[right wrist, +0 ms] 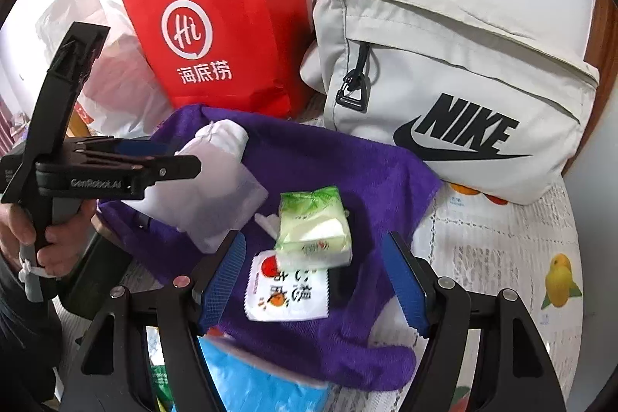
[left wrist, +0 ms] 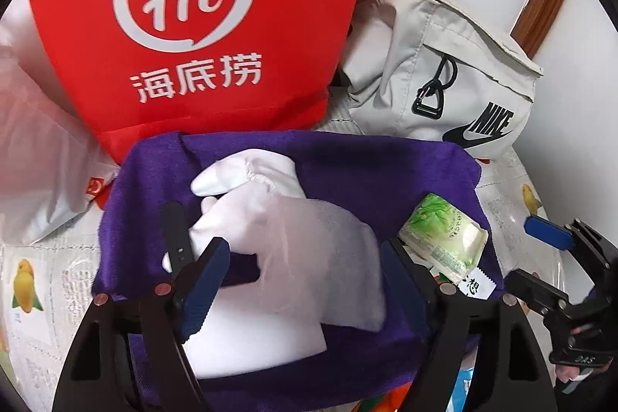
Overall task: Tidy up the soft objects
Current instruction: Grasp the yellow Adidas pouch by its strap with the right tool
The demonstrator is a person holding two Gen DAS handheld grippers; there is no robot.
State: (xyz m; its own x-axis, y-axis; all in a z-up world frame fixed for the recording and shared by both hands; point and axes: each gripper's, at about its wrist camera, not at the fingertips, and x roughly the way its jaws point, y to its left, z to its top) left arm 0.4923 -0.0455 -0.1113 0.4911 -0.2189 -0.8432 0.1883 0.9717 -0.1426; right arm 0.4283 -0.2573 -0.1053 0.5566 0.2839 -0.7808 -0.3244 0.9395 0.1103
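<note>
1. Because the purple towel [right wrist: 340, 157] lay loose and rumpled across the patterned tablecloth [right wrist: 502, 257], we judged it the likeliest thing to slide or bunch if a finger snagged its nap; the stiff red paper bag [right wrist: 216, 18] and the grey fabric bag [right wrist: 455, 72] leaned against the wall just behind it.
2. On the towel lay a limp white pouch [left wrist: 293, 242] of thin, half-sheer fabric; our left gripper [left wrist: 305, 280] stood with jaws apart on either side of it, not pressing; closing too shallow would pinch only a fold, we thought.
3. Our right gripper [right wrist: 320, 280] hung open over a green tissue pack [right wrist: 314, 226], soft and squarish, overlapping a flat, slick white sachet [right wrist: 286, 288]; a careless close might catch both together.
</note>
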